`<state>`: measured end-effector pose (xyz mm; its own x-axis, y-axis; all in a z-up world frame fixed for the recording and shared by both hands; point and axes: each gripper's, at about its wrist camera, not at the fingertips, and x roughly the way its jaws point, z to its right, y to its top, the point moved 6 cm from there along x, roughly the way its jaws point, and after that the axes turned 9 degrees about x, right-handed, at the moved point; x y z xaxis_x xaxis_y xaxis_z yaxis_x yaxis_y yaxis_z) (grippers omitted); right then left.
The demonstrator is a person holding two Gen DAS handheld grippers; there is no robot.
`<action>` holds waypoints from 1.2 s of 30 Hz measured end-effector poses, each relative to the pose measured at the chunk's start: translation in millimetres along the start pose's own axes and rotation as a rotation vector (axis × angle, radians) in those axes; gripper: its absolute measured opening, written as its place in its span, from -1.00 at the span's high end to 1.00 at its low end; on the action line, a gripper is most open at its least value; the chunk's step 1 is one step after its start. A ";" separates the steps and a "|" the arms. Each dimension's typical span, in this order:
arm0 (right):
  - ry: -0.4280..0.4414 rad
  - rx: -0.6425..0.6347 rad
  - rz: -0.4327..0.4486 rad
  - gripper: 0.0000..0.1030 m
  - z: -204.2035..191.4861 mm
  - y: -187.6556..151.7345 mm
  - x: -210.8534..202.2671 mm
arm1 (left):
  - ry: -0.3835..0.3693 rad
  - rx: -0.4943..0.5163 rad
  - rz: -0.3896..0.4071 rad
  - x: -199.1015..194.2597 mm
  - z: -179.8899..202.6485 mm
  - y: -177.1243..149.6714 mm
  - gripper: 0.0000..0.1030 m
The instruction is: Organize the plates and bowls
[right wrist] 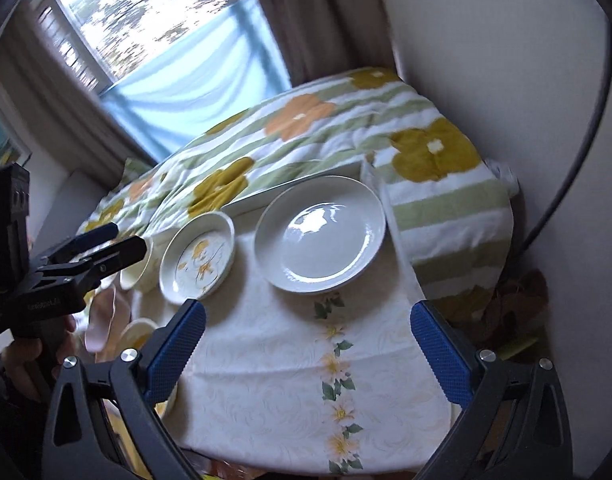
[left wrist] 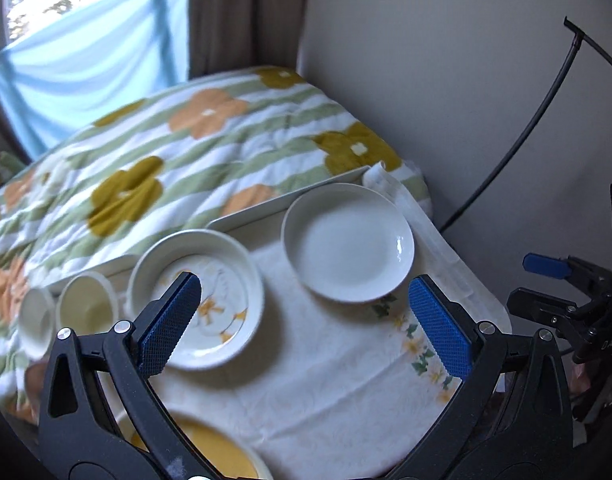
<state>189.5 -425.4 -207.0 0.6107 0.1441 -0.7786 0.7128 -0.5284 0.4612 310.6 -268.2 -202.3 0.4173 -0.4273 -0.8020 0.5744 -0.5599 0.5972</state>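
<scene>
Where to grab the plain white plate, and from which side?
Take the plain white plate by its raised rim at the near edge, coming in low over the bare tablecloth. It lies flat, so only the lip offers a pinch. The flowered dish crowds its left. Right gripper is open, empty and nearer.

Plain plate (left wrist: 347, 242): on cloth (left wrist: 306, 380), ctr-right of frame.
Patterned dish (left wrist: 196, 294): just left of plate.
Two cups (left wrist: 88, 306): left of dish.
Tray (left wrist: 246, 208): behind dishes, on blanket (left wrist: 146, 152).
</scene>
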 end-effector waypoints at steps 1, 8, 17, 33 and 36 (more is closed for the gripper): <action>-0.010 0.034 0.001 -0.98 5.9 2.2 6.0 | -0.021 0.013 -0.020 14.5 -2.2 5.0 -1.00; -0.032 0.212 -0.030 -0.80 26.7 6.0 63.8 | -0.146 0.081 -0.141 119.5 -16.4 22.1 -0.95; -0.058 0.432 -0.092 -0.19 49.1 2.7 123.2 | -0.244 0.099 -0.280 206.2 -20.2 13.8 0.07; -0.153 0.475 -0.062 0.61 56.1 12.2 151.4 | -0.269 0.143 -0.284 229.3 -25.9 16.9 0.61; -0.158 0.466 -0.061 0.60 55.0 12.8 151.9 | -0.261 0.144 -0.282 228.4 -26.3 17.4 0.61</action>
<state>272.4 -456.3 -342.7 0.4870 0.0766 -0.8700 0.4935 -0.8460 0.2017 434.4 -356.9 -375.4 0.0544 -0.3979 -0.9158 0.5283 -0.7668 0.3646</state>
